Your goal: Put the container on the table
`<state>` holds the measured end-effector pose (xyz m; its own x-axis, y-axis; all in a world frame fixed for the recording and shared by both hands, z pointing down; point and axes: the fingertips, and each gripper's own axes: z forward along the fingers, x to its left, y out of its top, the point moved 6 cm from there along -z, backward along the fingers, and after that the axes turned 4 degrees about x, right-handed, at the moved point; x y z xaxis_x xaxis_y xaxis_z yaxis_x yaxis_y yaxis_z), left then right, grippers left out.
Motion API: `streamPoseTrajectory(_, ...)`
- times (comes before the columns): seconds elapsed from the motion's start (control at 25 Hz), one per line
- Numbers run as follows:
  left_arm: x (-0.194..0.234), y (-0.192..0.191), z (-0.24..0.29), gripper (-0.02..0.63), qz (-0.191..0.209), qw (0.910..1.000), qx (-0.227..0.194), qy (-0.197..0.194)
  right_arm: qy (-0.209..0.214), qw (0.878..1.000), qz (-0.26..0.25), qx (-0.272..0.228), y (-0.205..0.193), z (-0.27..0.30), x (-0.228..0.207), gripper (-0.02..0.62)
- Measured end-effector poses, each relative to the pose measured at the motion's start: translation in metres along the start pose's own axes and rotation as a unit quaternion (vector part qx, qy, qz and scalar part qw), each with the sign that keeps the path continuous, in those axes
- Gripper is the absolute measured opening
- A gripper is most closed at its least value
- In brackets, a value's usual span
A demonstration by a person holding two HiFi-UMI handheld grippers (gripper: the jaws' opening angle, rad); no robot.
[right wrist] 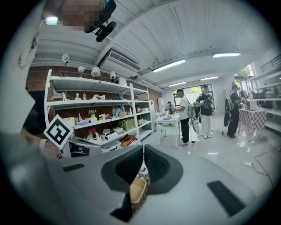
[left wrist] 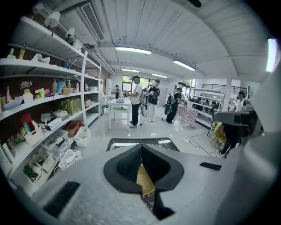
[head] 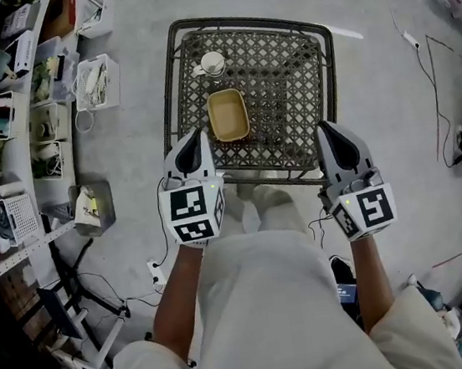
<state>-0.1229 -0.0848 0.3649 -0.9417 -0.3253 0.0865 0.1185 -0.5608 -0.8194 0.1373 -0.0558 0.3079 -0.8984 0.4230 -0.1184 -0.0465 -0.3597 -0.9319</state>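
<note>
A shallow yellow container point(head: 228, 115) rests on the dark metal lattice table point(head: 168, 78), near its front middle. My left gripper point(head: 195, 133) hovers just left of the container at the table's front edge, jaws shut and holding nothing. My right gripper point(head: 325, 127) hangs over the front right corner, also shut and empty. In the left gripper view, the container point(left wrist: 144, 181) shows only as a sliver below the closed left gripper point(left wrist: 141, 147). The right gripper view has the container point(right wrist: 137, 190) under the closed right gripper point(right wrist: 143, 147).
A white cup point(head: 212, 63) stands at the table's far side behind the container. Crowded shelves point(head: 4, 125) and wire baskets point(head: 98, 81) line the left. Cables trail over the floor point(head: 436, 110). Several people stand by a white table point(left wrist: 118, 103) far across the room.
</note>
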Motion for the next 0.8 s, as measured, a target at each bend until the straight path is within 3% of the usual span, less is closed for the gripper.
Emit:
streamPoseTrajectory(0.28, -0.022, 0.027, -0.044, 0.023, 0.007, 0.9986, -0.033, -0.041, -0.018, 0.999, -0.02, -0.02, 0.021, -0.028, 0.001, 0.018)
streamPoseTrajectory(0.52, -0.035, 0.047, -0.068, 0.023, 0.025, 0.9964, -0.067, -0.045, -0.016, 0.999, -0.031, -0.011, 0.02, -0.044, 0.004, 0.018)
streamPoseTrajectory(0.8, -0.03, 0.033, -0.075, 0.023, -0.005, 0.9976, -0.051, -0.046, 0.001, 1.0, -0.008, -0.005, 0.022, -0.059, 0.018, 0.018)
